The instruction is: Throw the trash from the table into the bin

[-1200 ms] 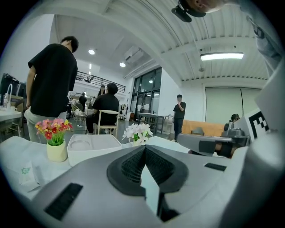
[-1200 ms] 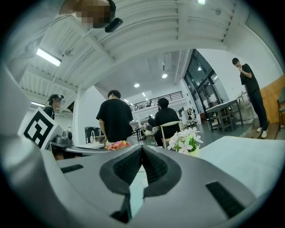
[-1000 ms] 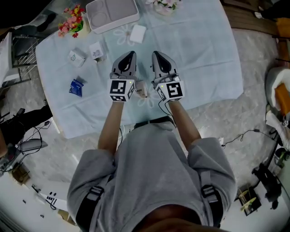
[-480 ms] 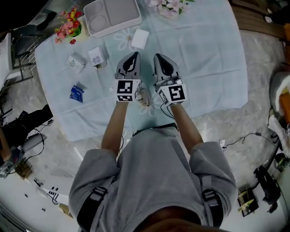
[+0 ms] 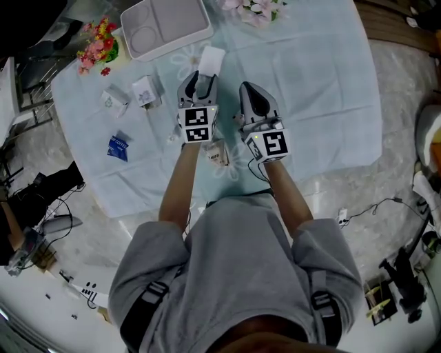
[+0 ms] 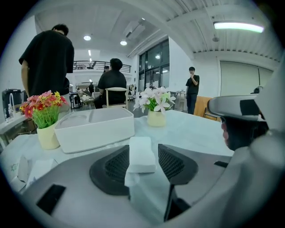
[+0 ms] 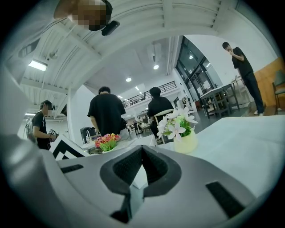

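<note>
A white folded pad (image 5: 211,58) lies on the pale blue tablecloth (image 5: 317,83) just beyond my left gripper (image 5: 200,77). In the left gripper view the white pad (image 6: 141,153) shows in the gap between the two dark pads of the left gripper (image 6: 143,156), without being pressed. Those jaws have just been opening and stand open. My right gripper (image 5: 249,91) hovers beside it to the right; in its own view the right gripper (image 7: 141,153) is shut with nothing in it.
Two small white cartons (image 5: 146,89) (image 5: 114,98) and a blue packet (image 5: 118,146) lie to the left. A small crumpled item (image 5: 219,153) sits under my left wrist. At the back stand a white tray (image 5: 165,24), red flowers (image 5: 96,45) and white flowers (image 5: 255,8).
Both grippers have moved forward over the table. The left one has gone further, up to the white pad, and its jaws have opened. The right stays shut.
</note>
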Available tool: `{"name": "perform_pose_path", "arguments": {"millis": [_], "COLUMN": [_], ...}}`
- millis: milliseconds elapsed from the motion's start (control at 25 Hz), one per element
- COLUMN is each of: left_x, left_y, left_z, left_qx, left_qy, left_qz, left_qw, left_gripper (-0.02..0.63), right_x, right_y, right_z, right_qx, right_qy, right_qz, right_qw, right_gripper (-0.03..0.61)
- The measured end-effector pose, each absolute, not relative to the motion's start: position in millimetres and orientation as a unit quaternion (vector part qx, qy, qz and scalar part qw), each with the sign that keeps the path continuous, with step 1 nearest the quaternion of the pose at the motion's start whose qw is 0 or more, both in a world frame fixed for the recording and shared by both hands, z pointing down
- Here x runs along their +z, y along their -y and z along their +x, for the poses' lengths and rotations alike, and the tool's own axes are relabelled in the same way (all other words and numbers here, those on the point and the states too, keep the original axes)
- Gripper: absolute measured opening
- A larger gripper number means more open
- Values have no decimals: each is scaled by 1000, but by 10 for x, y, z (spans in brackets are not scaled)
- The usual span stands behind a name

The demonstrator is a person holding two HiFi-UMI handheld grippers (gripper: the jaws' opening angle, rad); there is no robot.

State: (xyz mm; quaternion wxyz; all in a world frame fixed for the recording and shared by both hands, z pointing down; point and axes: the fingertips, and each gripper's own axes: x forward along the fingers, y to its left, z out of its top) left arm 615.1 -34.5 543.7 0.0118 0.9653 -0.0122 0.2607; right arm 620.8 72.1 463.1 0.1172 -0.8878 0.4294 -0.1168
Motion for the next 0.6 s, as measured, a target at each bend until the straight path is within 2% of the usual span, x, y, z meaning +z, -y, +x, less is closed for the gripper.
{"name": "perform_pose_path", "arguments": {"millis": [240, 600], "left_x": [5689, 5998], "left_y": [369, 390], "left_z": [6213, 6267], "left_qx": [304, 370], "left_qy": [20, 27], "left_qz": [952, 928], "left_qw": [7, 11], "left_gripper": [291, 308], "right_x": [4650, 4706], "right_y": [-806, -882], "right_z": [6278, 6342], "right_qx": [-119, -124], "right_qy": [-418, -410], "right_qz": [-893, -896], "right_qw": [120, 120], "right_gripper": [5, 5]}}
